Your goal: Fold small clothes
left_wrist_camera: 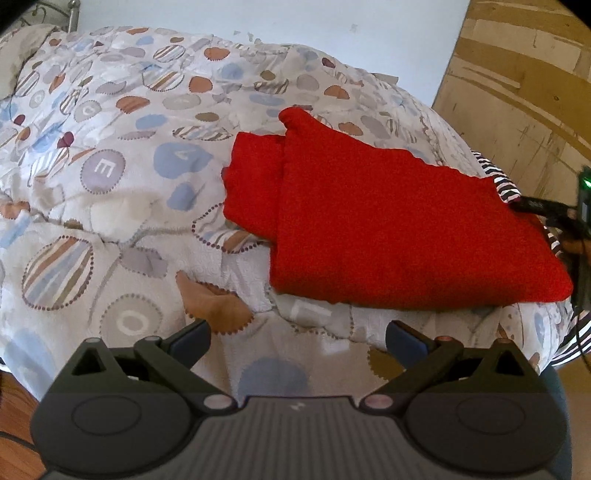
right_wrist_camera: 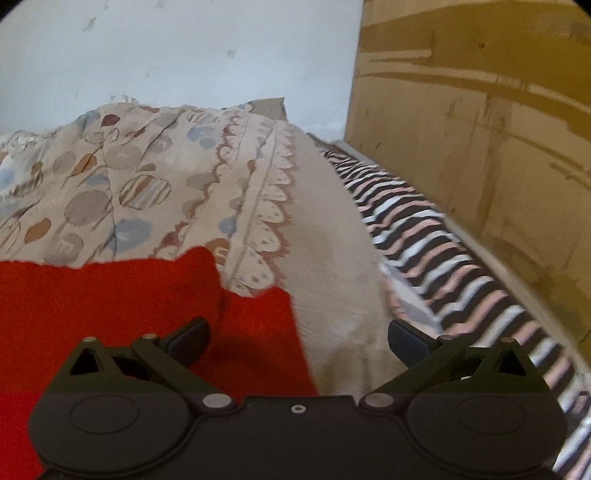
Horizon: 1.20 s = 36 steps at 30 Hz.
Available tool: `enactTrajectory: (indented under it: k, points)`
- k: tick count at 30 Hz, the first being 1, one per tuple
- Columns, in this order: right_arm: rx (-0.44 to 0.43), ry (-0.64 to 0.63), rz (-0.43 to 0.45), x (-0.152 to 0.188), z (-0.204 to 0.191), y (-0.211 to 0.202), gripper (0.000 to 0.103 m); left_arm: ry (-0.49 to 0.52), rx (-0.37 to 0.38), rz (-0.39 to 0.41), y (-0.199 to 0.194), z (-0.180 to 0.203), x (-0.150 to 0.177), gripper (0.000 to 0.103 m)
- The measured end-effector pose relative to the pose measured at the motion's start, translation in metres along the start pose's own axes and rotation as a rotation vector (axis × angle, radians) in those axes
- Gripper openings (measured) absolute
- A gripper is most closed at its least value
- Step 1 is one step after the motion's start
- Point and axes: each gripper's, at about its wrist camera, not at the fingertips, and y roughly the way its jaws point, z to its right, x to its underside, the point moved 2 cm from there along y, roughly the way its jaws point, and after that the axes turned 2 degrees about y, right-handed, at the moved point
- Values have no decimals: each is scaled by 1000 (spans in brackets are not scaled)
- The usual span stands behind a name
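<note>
A red garment (left_wrist_camera: 388, 225) lies folded on the patterned quilt (left_wrist_camera: 110, 166), with one layer sticking out at its left. My left gripper (left_wrist_camera: 299, 341) is open and empty, just short of the garment's near edge. In the right wrist view the red garment (right_wrist_camera: 129, 295) fills the lower left. My right gripper (right_wrist_camera: 297, 338) is open and empty above its right edge, left finger over the red cloth, right finger over the quilt (right_wrist_camera: 332, 240). The right gripper's body (left_wrist_camera: 583, 206) shows at the left wrist view's right edge.
A black, white and pink striped cloth (right_wrist_camera: 436, 243) runs along the bed's right side, beside a wooden board wall (right_wrist_camera: 480, 129). A white wall (left_wrist_camera: 295, 18) stands behind the bed. A pillow (left_wrist_camera: 18, 48) lies at the far left.
</note>
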Motion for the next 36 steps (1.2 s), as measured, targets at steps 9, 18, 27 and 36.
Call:
enactTrajectory:
  k: [9,18,27,36]
  points:
    - [-197,-75,215,20,-24,-111,103,-101,-63,13,5,-4,-3,103]
    - [-306,-227,306,48,-99,-149,102,-225,-79,35,7,-10,-3,103]
    - [-334,-284,310,70,-140,-148,102,-243,-97,30,10,-9,-2,103]
    - [-271,-313,257,96,-139,-133,102,-260,-71,16,12,-10,0,103]
